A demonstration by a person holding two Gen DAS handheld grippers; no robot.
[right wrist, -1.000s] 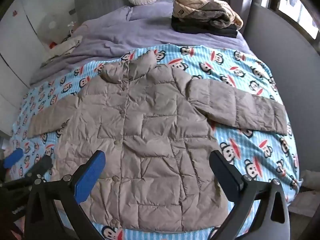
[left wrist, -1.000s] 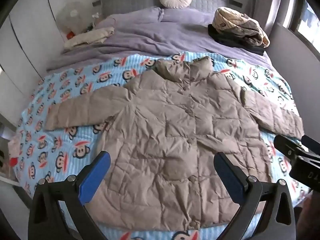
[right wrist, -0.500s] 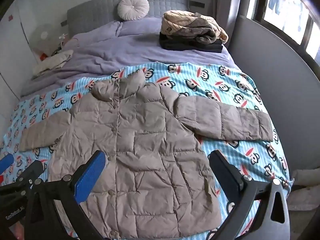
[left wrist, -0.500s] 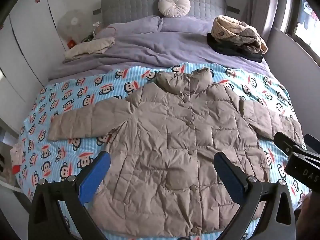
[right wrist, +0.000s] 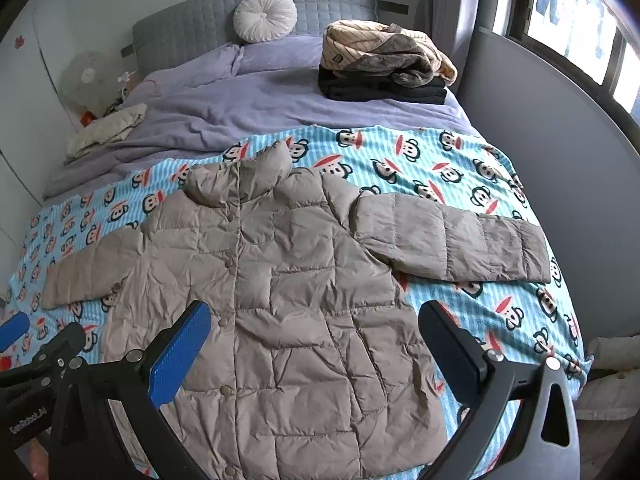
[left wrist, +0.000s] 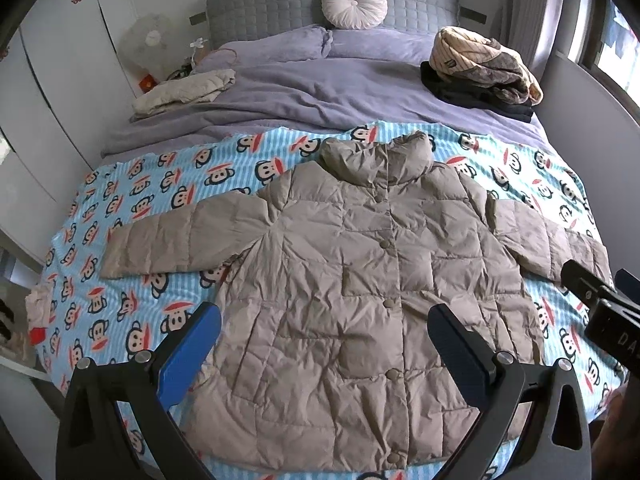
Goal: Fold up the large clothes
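Observation:
A beige quilted puffer jacket (left wrist: 360, 280) (right wrist: 288, 288) lies flat and buttoned on a blue monkey-print blanket (left wrist: 152, 184) (right wrist: 440, 156), collar toward the headboard and both sleeves spread out sideways. My left gripper (left wrist: 324, 340) hovers open above the jacket's lower half, nothing between its blue pads. My right gripper (right wrist: 312, 344) is also open, above the hem on the jacket's right side. Each gripper shows at the edge of the other's view.
Beyond the blanket lies a purple duvet (left wrist: 312, 92) with a round white cushion (left wrist: 354, 0) at the grey headboard. A pile of folded clothes (left wrist: 484, 68) (right wrist: 384, 64) sits at the back right, a cream garment (left wrist: 184, 92) at the back left. White wardrobes stand left, a grey wall right.
Both grippers have drawn back and risen from the jacket, so more of the bed and headboard shows. The jacket has not moved.

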